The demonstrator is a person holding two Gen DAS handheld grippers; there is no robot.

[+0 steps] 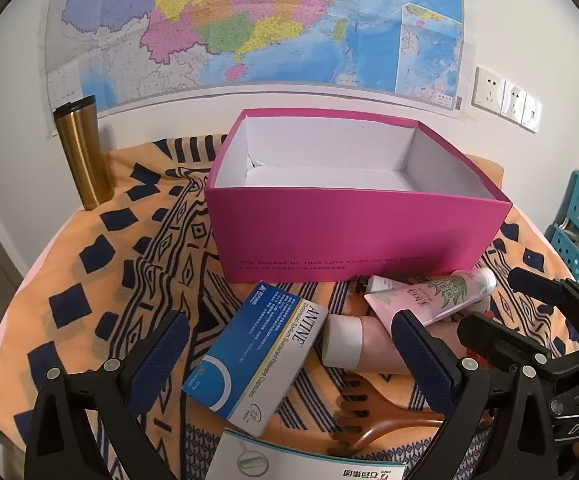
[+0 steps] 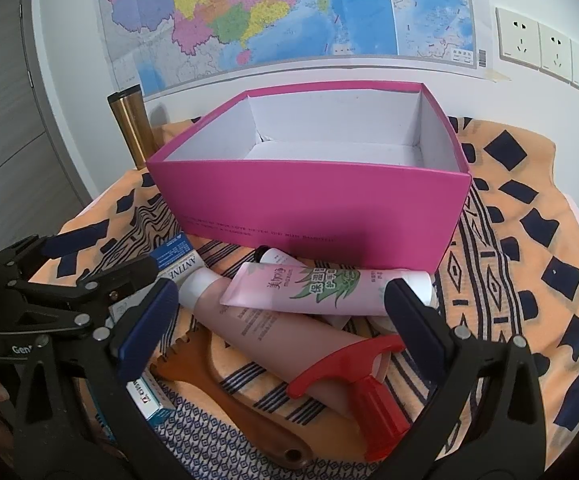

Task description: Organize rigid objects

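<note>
Three tubes (image 2: 321, 286) (two cartons (image 1: 255, 354))

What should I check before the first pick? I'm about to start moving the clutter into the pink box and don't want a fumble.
1. Open pink cardboard box has room: ok, its white inside looks empty.
2. Left gripper open and holding nothing: ok.
3. Right gripper open and holding nothing: ok.
4. Blue-and-white ANTINE medicine carton free to lift: ok, nothing lies on it.
5. Salmon-pink tube with white cap free to lift: not ok, the pale pink aloe-print tube lies across it.
6. Red plastic peeler clear of the tubes: cannot tell, it appears to rest against the salmon-pink one.
</note>
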